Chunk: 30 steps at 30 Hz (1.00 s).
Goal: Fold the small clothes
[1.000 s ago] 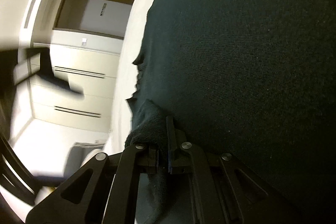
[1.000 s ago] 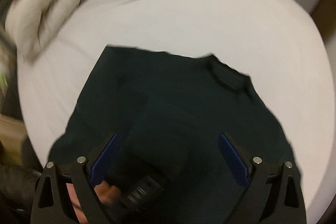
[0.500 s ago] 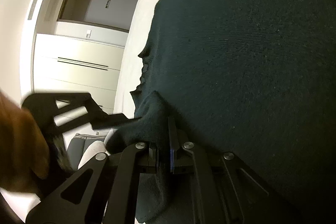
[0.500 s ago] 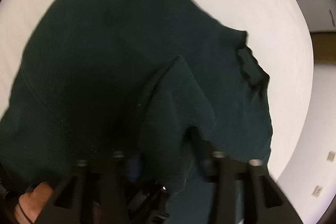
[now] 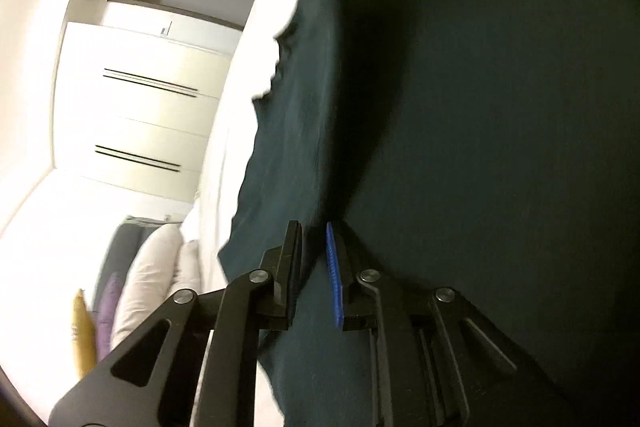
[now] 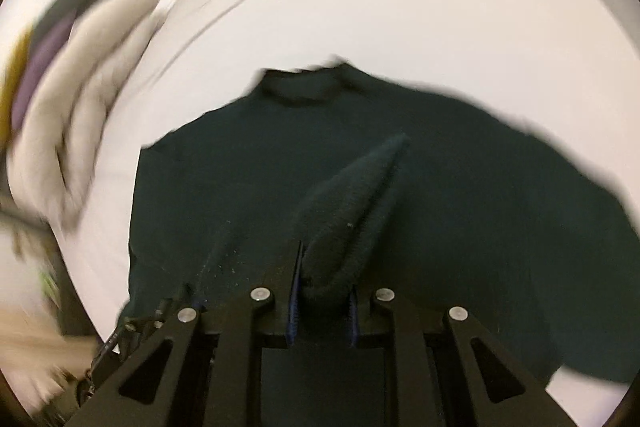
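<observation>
Working on the dark green knitted sweater, lying spread across the white bed sheet with its collar at the far edge. Clamping the right tongs on a raised peak of knit near the middle of the body, having just been closing on it. Standing the left tongs slightly apart, having just been opening, with cloth showing behind the narrow gap but apparently not being pressed by the pads. Judging the fold as only starting: probably worth carrying the pinched peak low across the body, keeping the bite deep so the thick knit is not slipping out, and pinning the rest flat with the freed left tongs before laying the flap down edge to edge. Losing much to blur and shadow: not making out sleeves or hem, both being cut off or tucked under; not telling whether a single layer or two is being gripped; seeing the pale quilted bedding at the bed's side only as a smear.
</observation>
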Tool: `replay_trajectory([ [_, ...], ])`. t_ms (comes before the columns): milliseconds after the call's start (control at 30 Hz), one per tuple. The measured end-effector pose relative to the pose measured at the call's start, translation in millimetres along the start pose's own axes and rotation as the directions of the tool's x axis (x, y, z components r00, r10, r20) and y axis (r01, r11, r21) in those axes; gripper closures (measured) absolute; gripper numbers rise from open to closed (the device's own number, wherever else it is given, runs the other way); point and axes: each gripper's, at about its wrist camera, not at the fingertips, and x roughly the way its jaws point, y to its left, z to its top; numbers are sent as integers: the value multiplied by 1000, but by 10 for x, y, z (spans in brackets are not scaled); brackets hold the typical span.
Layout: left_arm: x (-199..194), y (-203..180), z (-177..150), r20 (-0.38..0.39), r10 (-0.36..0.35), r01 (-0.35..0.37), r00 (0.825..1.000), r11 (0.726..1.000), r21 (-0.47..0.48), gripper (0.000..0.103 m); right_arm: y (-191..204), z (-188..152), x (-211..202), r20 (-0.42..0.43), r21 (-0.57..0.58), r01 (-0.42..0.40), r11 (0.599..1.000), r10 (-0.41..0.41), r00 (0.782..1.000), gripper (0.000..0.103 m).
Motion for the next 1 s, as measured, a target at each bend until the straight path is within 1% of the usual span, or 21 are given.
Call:
replay_trajectory([
  [67,-32,-16,0,5,24,-24,1000,999,36,90,-230,-116,6,39,83,-84,993,81,996,84],
  [133,-69,-69,25,15,52,-53,999,993,101,90,-270,-243,2,80,110,-159,981,150,985,84],
  [167,-82,-94,35,23,69,-71,997,989,127,90,-205,-291,-15,94,103,-196,975,187,978,84],
  [233,-109,-147,45,33,83,-87,996,980,177,90,-75,-256,-113,137,74,-262,962,251,958,84],
  [333,-187,-229,39,47,111,-119,993,962,247,90,143,-122,-241,158,42,-337,940,327,932,83],
  [367,-221,-272,33,62,123,-135,991,948,287,90,248,-90,-290,159,28,-350,936,341,926,82],
  [400,-277,-339,18,98,146,-171,984,923,345,90,386,-95,-294,157,12,-359,933,353,922,82],
  [467,-367,-459,-29,168,181,-239,969,861,449,90,654,-23,-364,139,-10,-383,924,380,914,81],
  [500,-386,-494,-47,177,187,-251,966,833,494,90,758,16,-414,134,-16,-403,915,401,906,81],
  [567,-397,-488,-45,165,185,-245,969,808,536,88,840,82,-521,135,4,-462,887,457,879,81],
  [633,-384,-488,-58,158,231,-280,960,777,564,69,863,118,-628,150,51,-526,849,514,845,81],
  [667,-375,-475,-41,164,255,-303,953,767,566,61,880,125,-662,160,78,-538,839,522,838,81],
  [700,-377,-464,-25,173,283,-330,943,758,563,45,880,131,-703,169,100,-547,831,528,832,81],
  [733,-332,-431,-2,176,308,-352,935,751,558,37,881,121,-741,180,124,-562,818,538,823,81],
  [767,-312,-402,32,155,317,-349,936,757,552,35,885,104,-770,185,139,-575,806,550,815,81],
  [800,-267,-341,83,116,322,-332,940,773,540,30,913,80,-794,190,156,-589,793,561,806,81],
  [833,-215,-262,137,75,327,-317,942,794,518,23,897,58,-825,194,170,-595,785,566,802,81],
  [867,-187,-210,163,49,326,-306,944,810,500,20,912,47,-846,197,184,-601,778,570,798,81],
  [900,-136,-124,192,1,323,-285,946,836,469,14,941,34,-862,196,190,-609,770,578,792,81],
  [967,-16,13,196,-80,295,-234,952,872,430,13,1014,10,-905,207,200,-638,744,604,770,81],
  [1000,15,100,194,-113,271,-208,956,898,387,10,1020,9,-925,212,201,-647,735,612,762,81],
])
